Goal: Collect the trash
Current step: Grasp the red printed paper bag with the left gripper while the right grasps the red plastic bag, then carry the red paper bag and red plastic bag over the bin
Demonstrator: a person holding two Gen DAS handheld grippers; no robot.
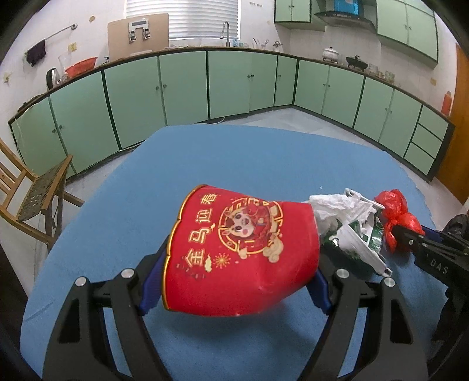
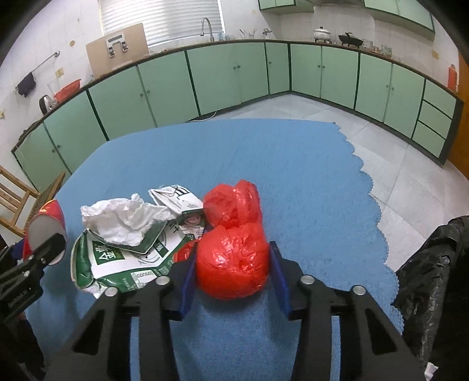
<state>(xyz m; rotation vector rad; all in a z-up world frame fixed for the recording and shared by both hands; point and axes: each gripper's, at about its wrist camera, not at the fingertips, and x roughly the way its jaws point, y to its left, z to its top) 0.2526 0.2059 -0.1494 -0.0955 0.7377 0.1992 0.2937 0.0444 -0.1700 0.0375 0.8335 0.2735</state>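
Over a blue table [image 2: 293, 164], the left gripper [image 1: 234, 263] grips a red paper cup [image 1: 243, 249] while the right gripper [image 2: 233, 269] brackets, perhaps already squeezing, a red plastic bag [image 2: 231, 260] for collection.

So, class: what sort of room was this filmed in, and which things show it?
Most likely a home kitchen: green cabinets under a long counter, a sink tap, and pots by the wall.

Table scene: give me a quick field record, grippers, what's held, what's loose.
left gripper: shut on red paper cup, held on its side above the cloth
right gripper: jaws straddle red plastic bag, gap on one side
loose trash: crumpled tissue, green-white carton
surface: blue cloth
black bag: at right edge
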